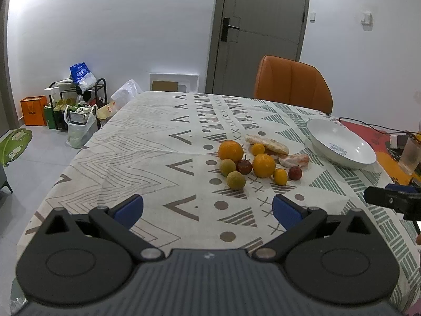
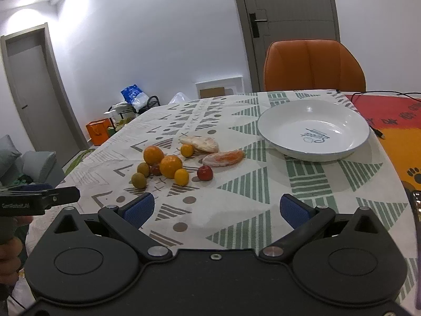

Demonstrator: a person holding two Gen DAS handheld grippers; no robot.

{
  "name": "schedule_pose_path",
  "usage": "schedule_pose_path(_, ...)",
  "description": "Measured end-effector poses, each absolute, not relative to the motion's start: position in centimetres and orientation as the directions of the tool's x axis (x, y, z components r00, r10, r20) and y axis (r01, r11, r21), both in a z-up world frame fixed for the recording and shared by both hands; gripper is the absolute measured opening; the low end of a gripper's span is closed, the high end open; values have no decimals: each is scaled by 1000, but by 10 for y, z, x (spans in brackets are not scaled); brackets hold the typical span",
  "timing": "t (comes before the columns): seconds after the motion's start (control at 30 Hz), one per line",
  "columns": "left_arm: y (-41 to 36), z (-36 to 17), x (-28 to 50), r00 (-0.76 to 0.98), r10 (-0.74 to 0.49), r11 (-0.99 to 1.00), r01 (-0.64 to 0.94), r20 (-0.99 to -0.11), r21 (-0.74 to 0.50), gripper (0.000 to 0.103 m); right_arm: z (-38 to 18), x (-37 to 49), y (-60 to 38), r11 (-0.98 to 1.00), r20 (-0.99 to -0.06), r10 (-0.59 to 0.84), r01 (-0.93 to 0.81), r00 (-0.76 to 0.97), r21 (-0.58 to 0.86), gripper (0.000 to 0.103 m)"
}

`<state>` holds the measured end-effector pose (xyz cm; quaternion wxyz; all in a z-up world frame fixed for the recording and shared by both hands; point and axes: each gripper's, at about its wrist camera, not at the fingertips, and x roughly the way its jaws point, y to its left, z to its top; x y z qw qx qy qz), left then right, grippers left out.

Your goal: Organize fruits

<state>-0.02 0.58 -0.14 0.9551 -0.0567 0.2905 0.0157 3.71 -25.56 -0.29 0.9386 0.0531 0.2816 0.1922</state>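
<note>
Two grippers hang low over the near edge of a counter (image 2: 310, 181) spread with a patterned cloth, and both have their fingers wide apart with nothing between them. In the left wrist view, the left gripper (image 1: 208, 210) fills the bottom of the frame, its blue-padded fingers (image 1: 130, 210) pointing toward 12 o'clock at the fruit. The right gripper (image 2: 215, 209) sits beside it (its black tip pokes in at 3 o'clock of the left view), its fingers equally spread.

Going left to right in the right wrist view, the cluster of fruit starts with two small green fruits (image 2: 139, 180), one at 11 o'clock of the other and just beside it. Next comes the rear orange (image 2: 153, 155), then a dark red fruit (image 2: 156, 169) tucked between the oranges, half hidden. The front orange (image 2: 171, 166) touches a small yellow fruit (image 2: 181, 177) at its 5 o'clock. A second small yellow fruit (image 2: 187, 150) lies further back, against a pale peel piece (image 2: 201, 143). A red fruit (image 2: 205, 173) sits apart at 3 o'clock of the cluster, with a peeled orange segment (image 2: 223, 158) just beyond it.

The white plate (image 2: 265, 129) stands empty at 2 o'clock of the fruit, well apart from it. An orange chair (image 2: 313, 65) waits behind the counter's far edge, at 12 o'clock of the plate, before a grey door (image 2: 289, 13).
</note>
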Motion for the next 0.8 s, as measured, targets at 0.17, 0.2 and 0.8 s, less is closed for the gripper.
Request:
schedule_pose_path(0.17, 7, -6, 3, 830, -3, 991, -71, -557, -112, 103, -3, 40, -253, 914, -495, 405, -345, 769, 211, 103)
schedule_pose_path(0.2, 8, -7, 3, 831, -6, 991, -70, -556, -115, 103, -3, 40, -253, 913, -491, 408, -348, 770, 213, 103)
schedule_pose_path(0.8, 5, -23, 28, 847, -51, 989, -32, -530, -146, 99, -19, 61, -256, 896, -463, 444, -369, 767, 248, 102)
